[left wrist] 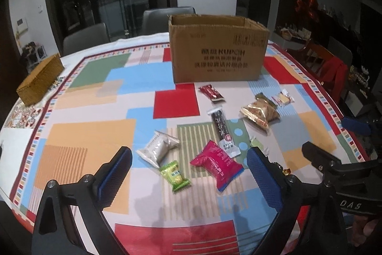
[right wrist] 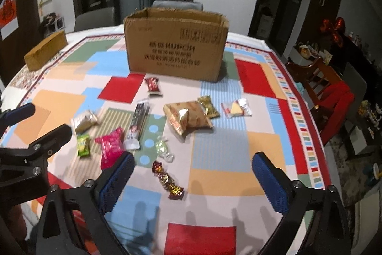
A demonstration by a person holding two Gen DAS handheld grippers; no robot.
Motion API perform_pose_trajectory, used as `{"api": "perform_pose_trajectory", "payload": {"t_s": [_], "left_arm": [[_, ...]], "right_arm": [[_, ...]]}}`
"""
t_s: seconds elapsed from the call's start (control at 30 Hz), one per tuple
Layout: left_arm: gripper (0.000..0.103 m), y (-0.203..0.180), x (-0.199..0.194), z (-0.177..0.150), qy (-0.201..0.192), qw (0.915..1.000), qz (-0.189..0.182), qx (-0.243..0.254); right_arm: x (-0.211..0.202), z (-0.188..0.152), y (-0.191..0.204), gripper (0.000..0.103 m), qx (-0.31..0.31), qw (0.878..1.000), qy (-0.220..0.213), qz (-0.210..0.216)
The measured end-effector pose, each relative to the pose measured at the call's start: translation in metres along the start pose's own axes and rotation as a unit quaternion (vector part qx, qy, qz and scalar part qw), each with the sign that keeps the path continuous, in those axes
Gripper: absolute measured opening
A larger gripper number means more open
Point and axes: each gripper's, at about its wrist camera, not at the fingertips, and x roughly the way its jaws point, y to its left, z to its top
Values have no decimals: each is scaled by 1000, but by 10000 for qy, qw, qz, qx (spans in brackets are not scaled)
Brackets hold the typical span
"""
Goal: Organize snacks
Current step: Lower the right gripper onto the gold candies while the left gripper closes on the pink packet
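Note:
An open cardboard box [left wrist: 218, 49] [right wrist: 175, 47] stands at the back of the table. Several snack packs lie loose in front of it: a pink pack [left wrist: 217, 165] [right wrist: 110, 146], a green pack [left wrist: 175, 175] [right wrist: 83, 145], a silver pack [left wrist: 158, 148], a long dark bar [left wrist: 222, 129] [right wrist: 139, 120], a gold bag [left wrist: 260, 114] [right wrist: 187, 117], a small red pack [left wrist: 211, 93] [right wrist: 152, 85], a cheese pack [right wrist: 236, 108] and wrapped candies [right wrist: 168, 179]. My left gripper [left wrist: 189, 173] is open above the pink and green packs. My right gripper [right wrist: 193, 179] is open above the candies.
A woven brown box [left wrist: 40, 79] [right wrist: 46, 49] sits at the table's far left edge. The tablecloth [left wrist: 83, 130] has coloured blocks. Chairs stand behind the table and a wooden chair with red cloth [right wrist: 331, 97] at its right.

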Motion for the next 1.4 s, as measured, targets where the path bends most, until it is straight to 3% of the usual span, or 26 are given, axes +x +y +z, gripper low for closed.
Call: {"api": "perform_pose_trajectory", "payload": {"t_s": [0.8,1.33,1.4], "left_arm": [[68,-15,68,-4,926,9940,-565,-106],[58,-20,101,-8,1366,9881,-668,-229],[58,-21,103,-7,1351,9885,-646,-214]], "right_arm": [[70,-27,15,50,-277,9915,1086,655],[93,-33,16,43,-217,9869,1335,876],[93,-32,15,34,-218,9872,1324,867]]}}
